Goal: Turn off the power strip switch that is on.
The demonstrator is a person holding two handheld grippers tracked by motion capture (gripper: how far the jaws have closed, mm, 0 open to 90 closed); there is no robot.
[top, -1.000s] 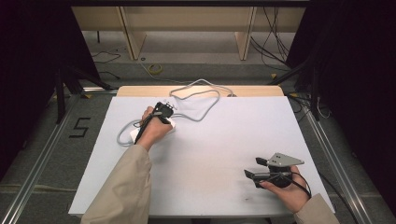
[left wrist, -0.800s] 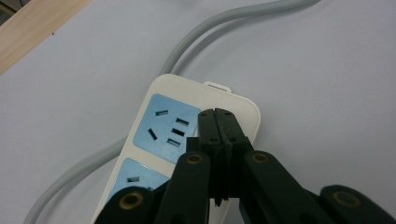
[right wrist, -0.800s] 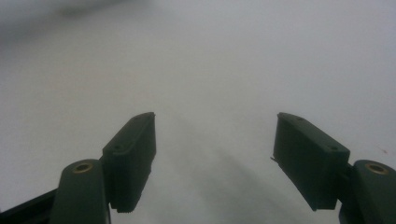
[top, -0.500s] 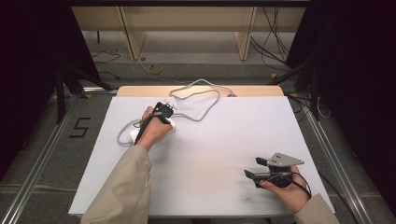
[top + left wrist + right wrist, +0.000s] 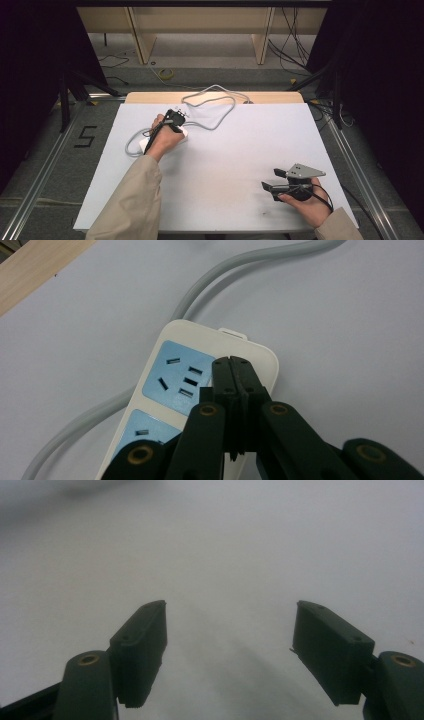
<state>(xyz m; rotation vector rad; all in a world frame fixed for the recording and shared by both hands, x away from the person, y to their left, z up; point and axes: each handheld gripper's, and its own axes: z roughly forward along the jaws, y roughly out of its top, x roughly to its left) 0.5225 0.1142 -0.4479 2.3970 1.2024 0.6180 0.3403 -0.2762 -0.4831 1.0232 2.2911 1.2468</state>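
Note:
A cream power strip [image 5: 172, 340] with blue socket faces lies on the white table [image 5: 235, 145], its grey cable [image 5: 216, 107] looping toward the back edge. My left gripper [image 5: 175, 121] is at the strip's cable end. In the left gripper view its jaws [image 5: 232, 366] are shut together with nothing between them, tips right over the strip beside the top socket; whether they touch it I cannot tell. The hand hides most of the strip [image 5: 145, 145] in the high view. My right gripper [image 5: 272, 181] rests near the front right, open and empty [image 5: 230, 645] over bare table.
A wooden strip [image 5: 150, 97] runs along the table's back edge. Metal rails [image 5: 357, 175] flank the table on both sides. A "5" mark [image 5: 85, 136] is on the floor at left. More cables [image 5: 295, 40] lie on the floor behind.

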